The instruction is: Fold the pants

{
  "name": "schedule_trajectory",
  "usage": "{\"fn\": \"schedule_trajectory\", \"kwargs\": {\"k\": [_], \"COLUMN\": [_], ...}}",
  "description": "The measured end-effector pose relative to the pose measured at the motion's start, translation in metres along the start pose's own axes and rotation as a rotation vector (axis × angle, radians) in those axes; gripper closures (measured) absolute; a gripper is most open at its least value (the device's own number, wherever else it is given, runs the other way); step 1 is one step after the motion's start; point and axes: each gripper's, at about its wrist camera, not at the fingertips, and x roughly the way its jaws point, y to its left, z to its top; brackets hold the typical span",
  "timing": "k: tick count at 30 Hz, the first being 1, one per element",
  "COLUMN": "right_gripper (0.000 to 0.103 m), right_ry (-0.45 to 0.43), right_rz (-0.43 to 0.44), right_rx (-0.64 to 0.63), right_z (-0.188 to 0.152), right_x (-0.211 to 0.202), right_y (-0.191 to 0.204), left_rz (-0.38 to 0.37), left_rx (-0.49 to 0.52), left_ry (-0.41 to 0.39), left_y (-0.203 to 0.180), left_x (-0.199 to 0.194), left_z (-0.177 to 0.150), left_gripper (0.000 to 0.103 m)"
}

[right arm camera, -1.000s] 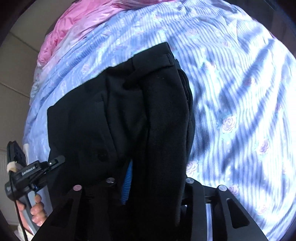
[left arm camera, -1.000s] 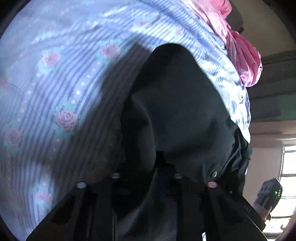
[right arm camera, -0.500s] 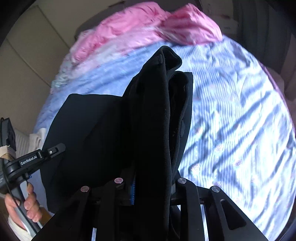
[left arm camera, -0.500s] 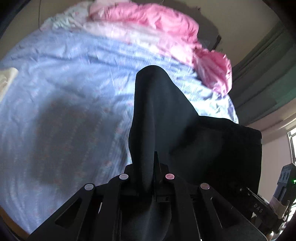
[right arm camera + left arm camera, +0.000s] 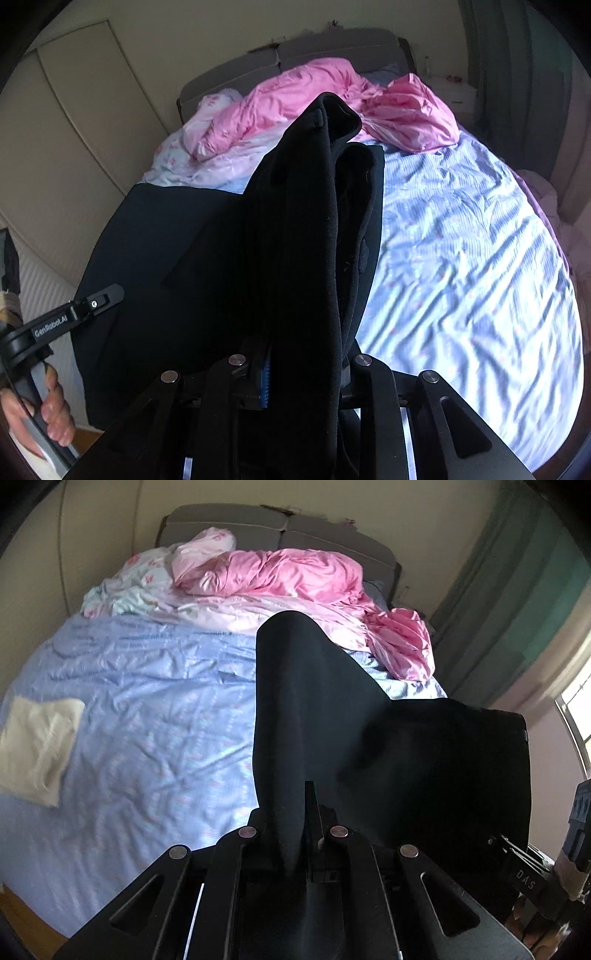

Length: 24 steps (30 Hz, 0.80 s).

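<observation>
Item: black pants (image 5: pixel 369 738), held clear of the bed between two hand-held grippers, the cloth stretched from one to the other and hanging in front of both cameras. Left gripper (image 5: pixel 295 834): jaws pressed nearly together, pinching a thin fold of the pants that rises toward 12 o'clock in its view, with the rest of the garment spreading to 3 o'clock. Right gripper (image 5: pixel 299 369): jaws have just been closing and now clamp a thick bunch of the pants, several layers with a belt loop at the top edge; a strip of blue pad shows beside the cloth at the left finger. In the right wrist view the left gripper's black finger appears at 9 o'clock against the pants, with the person's hand (image 5: pixel 51 417) around its handle at 8 o'clock. Surroundings: bed with a blue striped sheet (image 5: pixel 147 720), wrinkled, lying below the garment; pink quilt (image 5: pixel 280 572) heaped at 12 o'clock against a grey headboard (image 5: pixel 221 524); a white folded cloth (image 5: pixel 37 746) on the sheet at 9 o'clock in the left view; green curtain (image 5: pixel 517 602) at 2 o'clock; window edge at 3 o'clock.
</observation>
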Motion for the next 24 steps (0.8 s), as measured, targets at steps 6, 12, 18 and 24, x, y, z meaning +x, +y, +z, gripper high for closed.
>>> {"fn": "schedule_trajectory", "kwargs": {"k": [6,12,18,24], "right_gripper": [0.079,0.079,0.079,0.079], "right_ry": [0.013,0.009,0.017,0.015], "right_rz": [0.010,0.040,0.048,0.018], "right_rx": [-0.006,-0.094,-0.146,-0.107], "right_z": [-0.020,-0.029,-0.041,-0.065], "right_x": [-0.008,-0.008,0.004,0.027], "right_y": [0.060,0.116,0.183,0.256], "left_rz": [0.006,0.027,0.036,0.002], "left_rx": [-0.026,-0.102,-0.101,-0.045], "left_ry": [-0.028,-0.054,-0.063,-0.023], "left_y": [0.050,0.104,0.169,0.255], "left_x": [-0.037,-0.064,-0.084,-0.098], "left_z": [-0.006,-0.019,-0.021,-0.011], "left_gripper": [0.093,0.093,0.094,0.094]}}
